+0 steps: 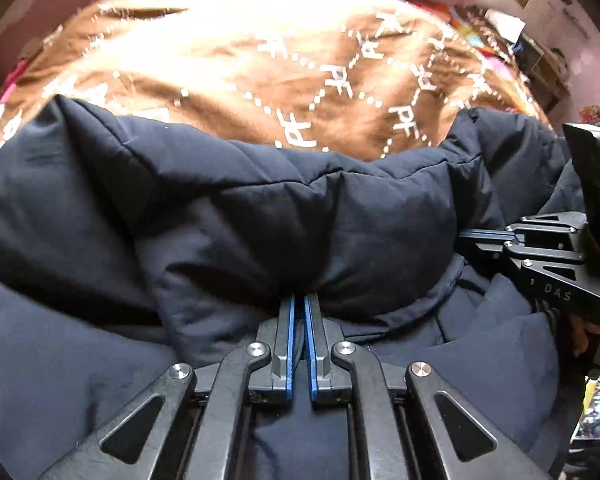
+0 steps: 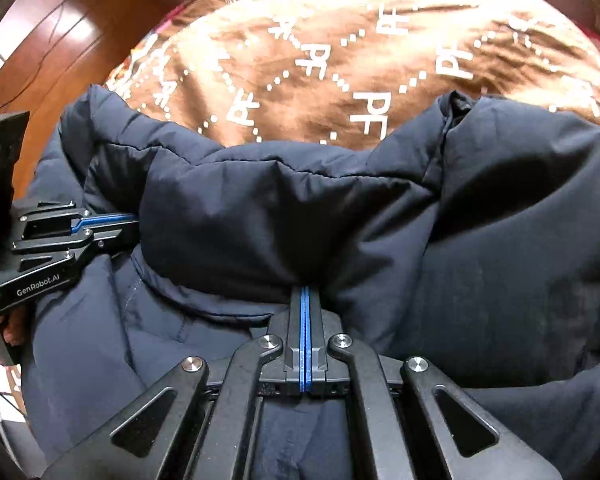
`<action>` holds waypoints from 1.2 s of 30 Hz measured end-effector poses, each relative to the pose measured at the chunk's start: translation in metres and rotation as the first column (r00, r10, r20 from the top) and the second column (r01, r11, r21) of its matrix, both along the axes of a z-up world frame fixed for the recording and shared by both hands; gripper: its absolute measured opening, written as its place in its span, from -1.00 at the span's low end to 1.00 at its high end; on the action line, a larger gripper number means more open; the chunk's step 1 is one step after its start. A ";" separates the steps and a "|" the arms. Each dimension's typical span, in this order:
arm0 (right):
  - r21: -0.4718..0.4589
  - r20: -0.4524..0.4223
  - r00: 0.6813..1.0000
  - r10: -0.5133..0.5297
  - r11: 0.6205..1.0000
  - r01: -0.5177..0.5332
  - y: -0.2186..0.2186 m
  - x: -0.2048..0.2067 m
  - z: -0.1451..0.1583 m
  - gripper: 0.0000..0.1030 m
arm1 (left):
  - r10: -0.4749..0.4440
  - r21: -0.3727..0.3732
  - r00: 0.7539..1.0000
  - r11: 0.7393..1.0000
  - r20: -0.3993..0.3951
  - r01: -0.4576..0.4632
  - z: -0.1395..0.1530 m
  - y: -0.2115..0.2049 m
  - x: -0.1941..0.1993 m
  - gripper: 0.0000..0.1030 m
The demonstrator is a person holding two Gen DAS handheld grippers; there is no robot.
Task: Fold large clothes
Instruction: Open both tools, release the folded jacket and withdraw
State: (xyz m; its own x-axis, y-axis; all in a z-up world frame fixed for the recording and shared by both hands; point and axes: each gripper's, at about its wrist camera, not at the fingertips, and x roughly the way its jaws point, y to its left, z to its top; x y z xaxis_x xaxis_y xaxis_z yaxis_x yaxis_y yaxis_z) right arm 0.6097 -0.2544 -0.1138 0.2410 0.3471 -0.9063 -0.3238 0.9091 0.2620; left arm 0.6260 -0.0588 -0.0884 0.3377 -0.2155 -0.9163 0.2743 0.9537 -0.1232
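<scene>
Midway through a fold, the dark padded jacket point(image 1: 260, 208) lies bunched on the brown patterned blanket point(image 1: 240, 64), both the left gripper point(image 1: 299, 304) and right gripper point(image 2: 306, 294) clamped on its doubled-over edge at six o'clock, flattening still left.

Glare whitens the far blanket point(image 1: 260, 20); fisheye edges curve and darken.

We hold both claws tilted steeply downward: the left claw point(image 1: 300, 300) pinched nearly closed, the right claw point(image 2: 306, 290) clamped fully, side by side.
</scene>
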 end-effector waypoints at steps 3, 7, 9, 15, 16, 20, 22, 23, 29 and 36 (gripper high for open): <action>-0.007 0.044 0.999 -0.016 1.000 0.016 -0.005 -0.006 0.010 -1.00 | 0.029 -0.034 0.999 0.999 0.035 -0.028 0.009 0.007 -0.013 -0.86; -0.004 0.114 0.993 -0.042 0.999 0.042 -0.006 -0.013 0.025 -0.94 | 0.069 -0.086 0.995 0.994 0.069 -0.063 0.017 0.022 -0.013 -0.80; 0.010 0.154 0.986 -0.070 0.998 0.070 -0.011 -0.019 0.034 -0.81 | 0.084 -0.123 0.992 0.990 0.089 -0.073 0.025 0.034 -0.021 -0.61; 0.037 0.262 0.961 -0.088 0.996 0.081 -0.033 -0.046 0.061 -0.30 | 0.118 -0.173 0.978 0.981 0.170 -0.089 0.043 0.030 -0.029 0.11; 0.039 0.280 0.955 -0.099 0.995 0.092 -0.033 -0.053 0.066 -0.30 | 0.136 -0.172 0.968 0.980 0.210 -0.100 0.048 0.029 -0.035 0.19; 0.046 0.336 0.934 -0.125 0.992 0.116 -0.038 -0.071 0.082 -0.23 | 0.189 -0.194 0.941 0.971 0.279 -0.138 0.065 0.040 -0.057 0.46; 0.049 0.369 0.920 -0.130 0.992 0.120 -0.034 -0.085 0.094 -0.04 | 0.205 -0.211 0.930 0.967 0.304 -0.144 0.076 0.045 -0.070 0.58; 0.053 0.383 0.914 -0.132 0.991 0.121 -0.035 -0.091 0.099 -0.01 | 0.210 -0.217 0.926 0.965 0.314 -0.146 0.080 0.046 -0.076 0.60; 0.072 0.468 0.873 -0.138 0.990 0.118 -0.039 -0.140 0.145 0.15 | 0.255 -0.253 0.889 0.953 0.380 -0.165 0.119 0.053 -0.124 0.73; 0.084 0.554 0.817 -0.158 0.987 0.134 -0.044 -0.216 0.217 0.43 | 0.298 -0.279 0.835 0.943 0.462 -0.182 0.183 0.053 -0.211 0.98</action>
State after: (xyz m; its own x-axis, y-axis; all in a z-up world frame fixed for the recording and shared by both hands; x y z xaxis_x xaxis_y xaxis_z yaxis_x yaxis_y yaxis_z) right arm 0.3940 -0.2987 0.1035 0.7514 0.2997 -0.5879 -0.2899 0.9503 0.1138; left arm 0.4148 -0.0054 0.0941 0.7965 -0.2393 -0.5553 0.1195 0.9625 -0.2434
